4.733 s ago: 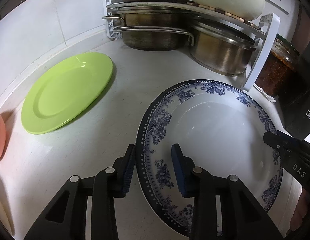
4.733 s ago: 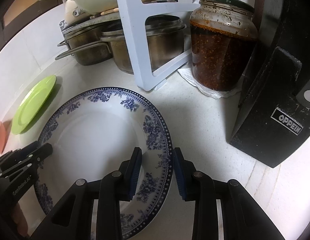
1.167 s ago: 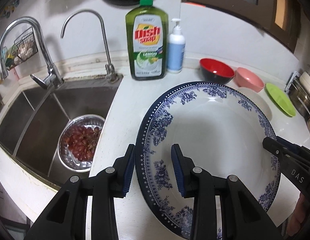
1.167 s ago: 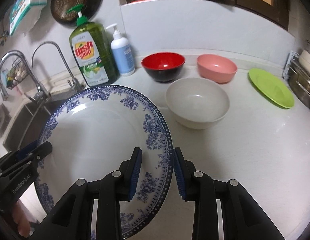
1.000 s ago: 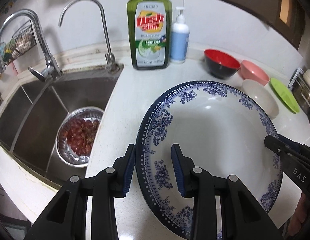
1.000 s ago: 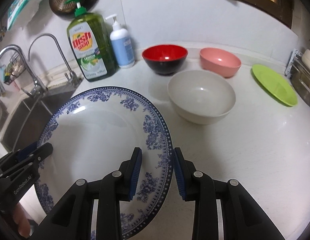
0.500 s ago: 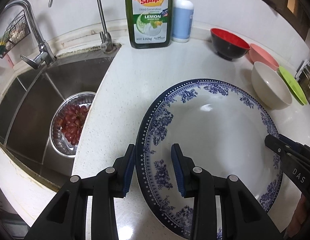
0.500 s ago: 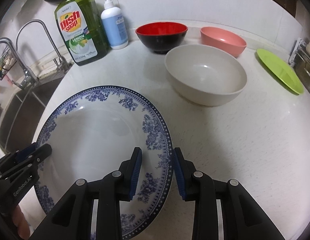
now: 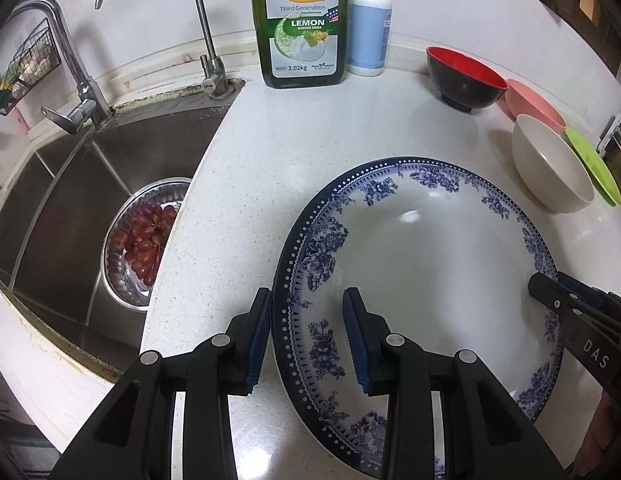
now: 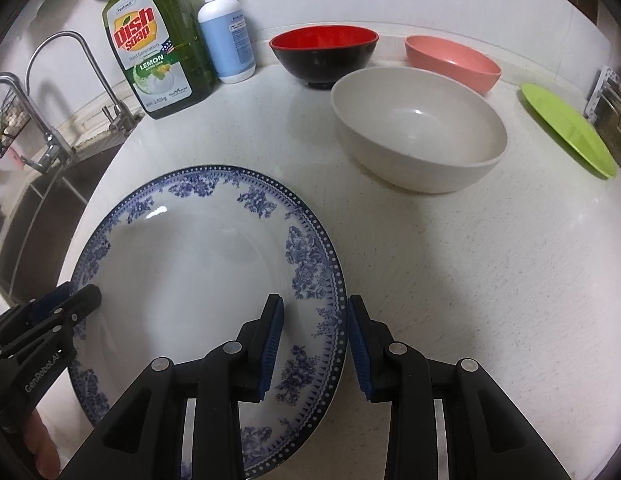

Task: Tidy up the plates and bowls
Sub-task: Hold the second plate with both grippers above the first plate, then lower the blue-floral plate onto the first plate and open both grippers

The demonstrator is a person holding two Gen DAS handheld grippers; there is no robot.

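Note:
A large white plate with a blue floral rim is held low over the white counter by both grippers. My left gripper is shut on its left rim, and my right gripper is shut on its right rim. Whether the plate touches the counter I cannot tell. Beyond it stand a cream bowl, a red-and-black bowl and a pink bowl. A green plate lies flat at the far right.
A steel sink lies to the left, with a colander of red grapes in it. A green dish soap bottle and a white pump bottle stand by the wall. A pot rack edge shows far right.
Both grippers carried the plate from beside the pot rack to the counter near the sink. Over the last second it has come lower and closer to the counter.

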